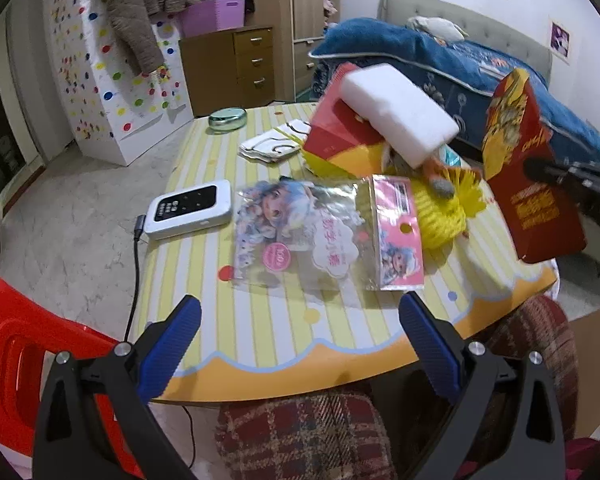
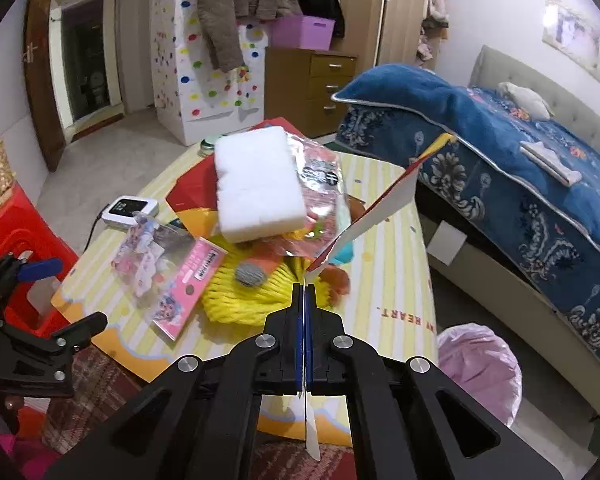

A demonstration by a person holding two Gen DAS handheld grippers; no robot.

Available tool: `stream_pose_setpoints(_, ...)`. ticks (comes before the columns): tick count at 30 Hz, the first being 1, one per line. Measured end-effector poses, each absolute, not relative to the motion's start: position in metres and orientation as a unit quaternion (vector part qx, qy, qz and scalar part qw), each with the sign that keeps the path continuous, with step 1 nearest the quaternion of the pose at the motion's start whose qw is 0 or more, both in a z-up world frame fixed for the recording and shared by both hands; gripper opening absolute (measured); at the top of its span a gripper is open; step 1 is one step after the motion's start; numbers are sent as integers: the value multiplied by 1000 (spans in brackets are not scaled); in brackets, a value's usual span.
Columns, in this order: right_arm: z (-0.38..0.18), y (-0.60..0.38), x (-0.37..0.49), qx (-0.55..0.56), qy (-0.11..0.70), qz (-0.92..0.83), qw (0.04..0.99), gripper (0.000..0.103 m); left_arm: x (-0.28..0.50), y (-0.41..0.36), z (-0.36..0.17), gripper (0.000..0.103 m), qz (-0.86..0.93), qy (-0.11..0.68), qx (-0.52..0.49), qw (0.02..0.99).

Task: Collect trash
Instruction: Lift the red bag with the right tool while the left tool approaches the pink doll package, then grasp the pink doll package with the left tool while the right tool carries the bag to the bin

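Tightly between right fingers point(image 2: 304, 292): red card point(image 2: 384, 204)

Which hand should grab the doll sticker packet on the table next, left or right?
Left. The left gripper is open, empty and aimed at the sticker packet just ahead of its jaws. The right gripper is shut on a red cardboard flap.

The yellow striped tablecloth point(image 2: 384, 208) carried upside-down capital letters ending in "HEART." A pink round sticker on the doll packet point(image 1: 324, 236) read "100". Other printing was too blurred to read.
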State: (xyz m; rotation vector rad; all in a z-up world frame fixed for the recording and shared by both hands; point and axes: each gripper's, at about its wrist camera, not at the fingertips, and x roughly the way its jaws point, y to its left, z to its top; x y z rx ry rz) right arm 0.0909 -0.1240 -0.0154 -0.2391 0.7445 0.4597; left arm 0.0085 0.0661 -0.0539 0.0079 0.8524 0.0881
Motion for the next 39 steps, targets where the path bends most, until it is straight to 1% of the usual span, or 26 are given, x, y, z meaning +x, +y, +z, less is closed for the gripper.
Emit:
stream_pose_setpoints(8, -20, -134, 92, -104, 367, 217, 899, 0, 16, 38, -69, 96, 43, 409, 60, 910)
stream_pose_setpoints(15, -24, -141, 97, -93, 374, 210, 899, 0, 25, 13, -69, 96, 30, 398, 78, 914)
stream_pose_setpoints(19, -26, -145, 99, -89, 375, 207, 899, 0, 39, 10, -68, 96, 38, 401, 71, 913)
stream_pose_setpoints(23, -29, -148, 102, -83, 380, 204, 899, 0, 53, -4, -75, 96, 49, 404, 94, 909)
stream_pose_setpoints(26, -30, -151, 102, -80, 380, 203, 899, 0, 62, -7, -86, 96, 73, 413, 110, 901)
stream_pose_setpoints(31, -29, -153, 101, -80, 378, 203, 900, 0, 63, 2, -92, 95, 91, 416, 109, 898)
stream_pose_setpoints(32, -29, -153, 100, -79, 378, 203, 900, 0, 62, 4, -92, 89, 92, 416, 108, 898)
stream_pose_setpoints(33, -28, -153, 99, -79, 376, 203, 900, 0, 61, 6, -92, 86, 92, 416, 107, 898)
stream_pose_setpoints(35, -27, -152, 98, -79, 375, 203, 901, 0, 58, 11, -90, 73, 90, 415, 103, 900)
stream_pose_setpoints(36, -27, -152, 97, -79, 374, 203, 901, 0, 57, 12, -89, 70, 91, 414, 101, 900)
stream_pose_setpoints(38, -25, -153, 95, -80, 372, 203, 902, 0, 54, 18, -86, 49, 88, 414, 93, 901)
stream_pose_setpoints(39, -24, -153, 93, -81, 370, 203, 903, 0, 52, 20, -84, 43, 87, 414, 89, 902)
